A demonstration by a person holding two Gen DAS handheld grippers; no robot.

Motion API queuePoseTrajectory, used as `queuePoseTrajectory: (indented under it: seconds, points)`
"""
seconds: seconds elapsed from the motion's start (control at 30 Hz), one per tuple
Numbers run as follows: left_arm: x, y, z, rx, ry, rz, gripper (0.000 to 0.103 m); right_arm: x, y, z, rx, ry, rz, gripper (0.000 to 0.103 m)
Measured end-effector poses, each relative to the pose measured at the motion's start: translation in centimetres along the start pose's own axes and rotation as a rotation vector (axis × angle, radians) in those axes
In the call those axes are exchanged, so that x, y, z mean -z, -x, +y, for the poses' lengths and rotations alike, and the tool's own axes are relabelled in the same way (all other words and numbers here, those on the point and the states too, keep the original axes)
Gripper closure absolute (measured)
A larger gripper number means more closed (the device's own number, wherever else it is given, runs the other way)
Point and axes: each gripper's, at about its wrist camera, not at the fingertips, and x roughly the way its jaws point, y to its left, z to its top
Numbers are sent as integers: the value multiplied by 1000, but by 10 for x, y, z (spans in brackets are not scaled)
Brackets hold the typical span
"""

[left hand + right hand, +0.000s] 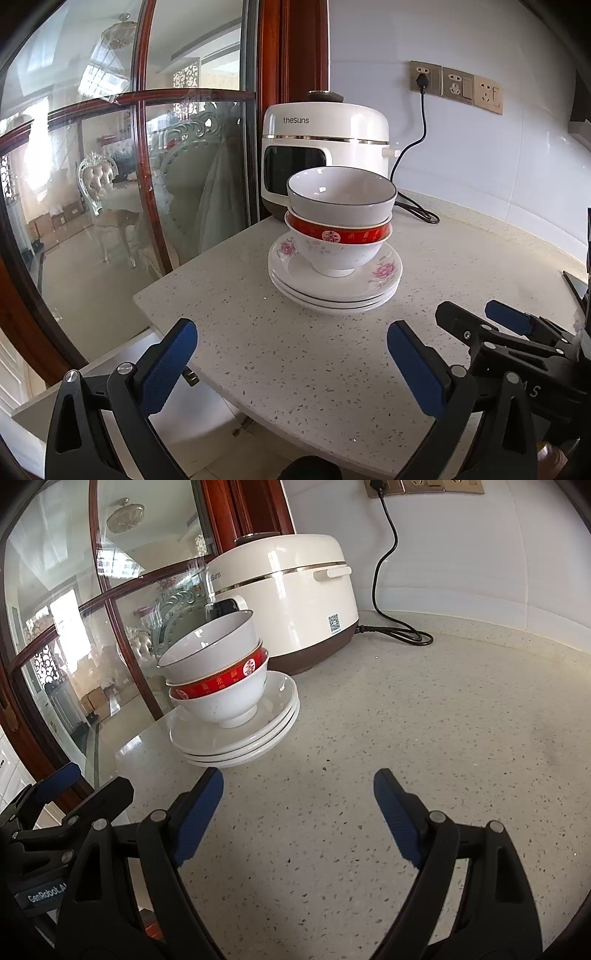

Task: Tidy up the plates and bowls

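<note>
A stack of white plates (376, 291) (273, 720) with pink flowers sits on the speckled counter. On it stands a white bowl with a red band (338, 247) (229, 694). A white bowl with a dark rim (341, 195) (210, 650) is nested in that one. My left gripper (291, 332) stands open in front of the stack, nothing between its blue pads. My right gripper (298, 786) is open too, to the right of the stack and short of it, over bare counter. The right gripper (476, 317) also shows at the lower right of the left wrist view.
A white rice cooker (325, 147) (291, 594) stands behind the stack, its black cord (413, 155) running to a wall socket (424, 77). A glass door with a red wood frame (140, 158) borders the counter's left edge (166, 321). Bare counter (424, 709) stretches to the right.
</note>
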Motion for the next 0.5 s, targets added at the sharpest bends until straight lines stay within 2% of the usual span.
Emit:
queuePoseTrajectory:
  seconds: [0.5]
  points:
    - [-1, 1, -1, -7, -7, -9, 0, 0, 0, -1, 4, -4, 1, 17]
